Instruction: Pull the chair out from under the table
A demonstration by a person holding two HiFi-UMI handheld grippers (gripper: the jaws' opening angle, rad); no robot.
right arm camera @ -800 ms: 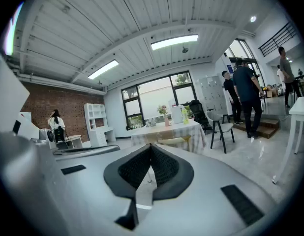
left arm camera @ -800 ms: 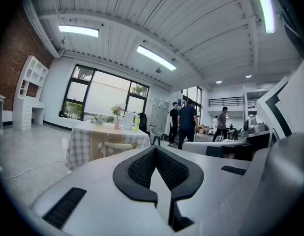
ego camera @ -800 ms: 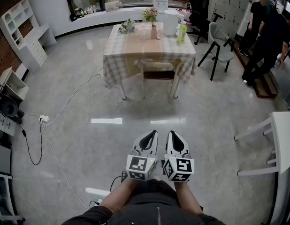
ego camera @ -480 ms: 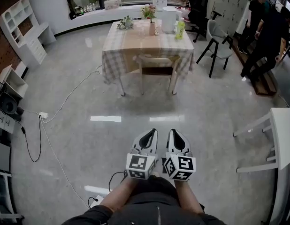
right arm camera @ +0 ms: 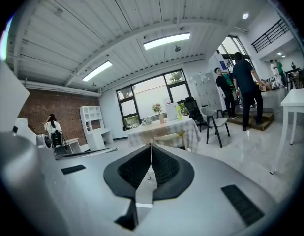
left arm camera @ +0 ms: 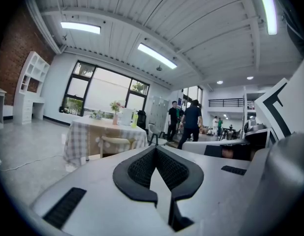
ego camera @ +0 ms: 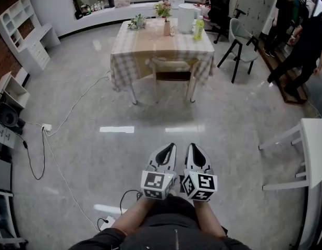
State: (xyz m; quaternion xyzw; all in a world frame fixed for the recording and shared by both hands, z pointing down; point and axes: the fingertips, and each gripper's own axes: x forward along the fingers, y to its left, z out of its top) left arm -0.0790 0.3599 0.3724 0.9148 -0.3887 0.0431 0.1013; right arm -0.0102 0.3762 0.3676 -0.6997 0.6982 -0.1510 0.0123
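Pale wood is what I look for: the pale wooden chair with a curved back rail (ego camera: 174,69) stands pushed in under the table with a beige checked cloth (ego camera: 131,56), on the side that faces me, so its back is turned to me. It lies straight ahead of my 2 grippers and well apart from them, with a wide stretch of shiny grey floor (ego camera: 150,119) between. My left gripper (ego camera: 170,147) and my right gripper (ego camera: 192,147) are held side by side close to my body, both pointing forward toward the table. Each one has its jaws pressed together with nothing between them; the left gripper view and the right gripper view both show the black pads meeting in 1 thin line. The back rail runs from left to right, across my line of approach. I judge that neither hand is clearly nearer, though the left one is a little more in line with the chair. The pull is not yet begun; first I must come close, and the jaws must part.
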